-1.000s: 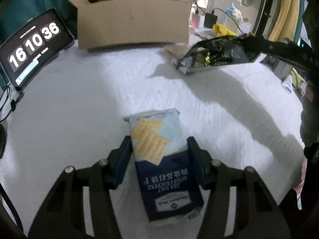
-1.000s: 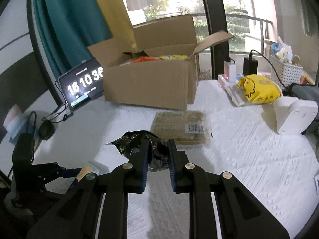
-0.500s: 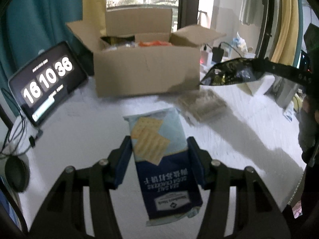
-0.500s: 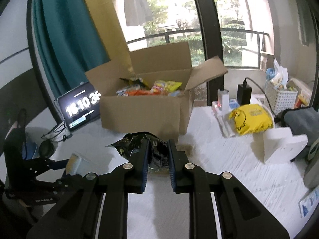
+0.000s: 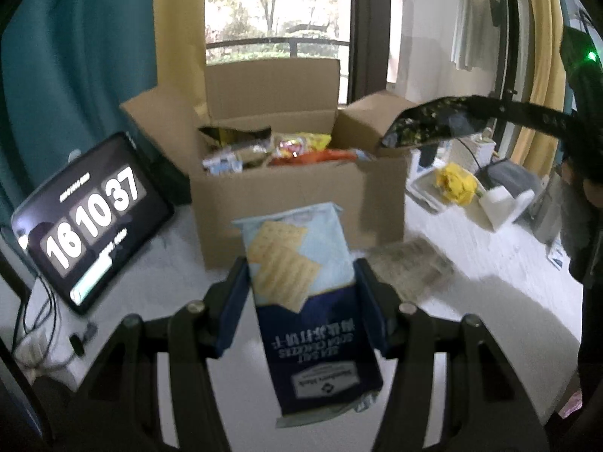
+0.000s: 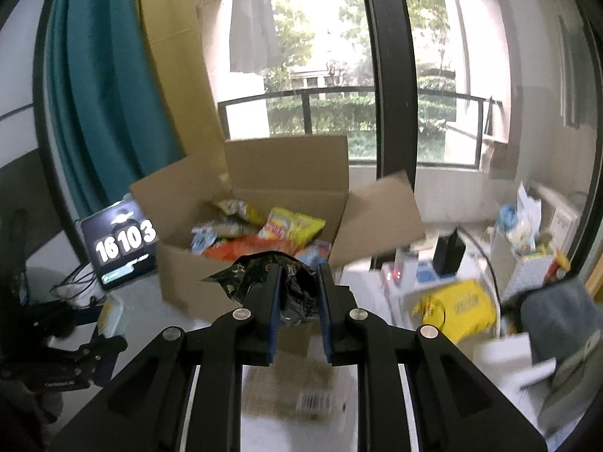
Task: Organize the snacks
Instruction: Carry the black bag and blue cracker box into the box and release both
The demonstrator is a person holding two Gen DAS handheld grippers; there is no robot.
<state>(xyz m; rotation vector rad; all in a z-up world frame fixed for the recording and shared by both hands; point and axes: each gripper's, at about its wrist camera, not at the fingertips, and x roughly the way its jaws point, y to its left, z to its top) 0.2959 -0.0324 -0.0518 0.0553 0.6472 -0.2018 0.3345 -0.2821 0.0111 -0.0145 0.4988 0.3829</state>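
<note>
Cracker pack (image 5: pixel 301 290) long axis runs fwd toward box (image 5: pixel 294 203).

Left gripper (image 5: pixel 299 293) fingers apart, right gripper (image 6: pixel 299 293) fingers nearly together, both angled downward.

clock screen (image 5: pixel 90 222) "16 10 37", cracker pack (image 5: pixel 305 293) "SEA SALT"

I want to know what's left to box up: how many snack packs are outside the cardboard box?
3: a cracker pack in the left gripper, a dark bag in the right gripper, a flat brown pack on the table. Others may be hidden.
</note>
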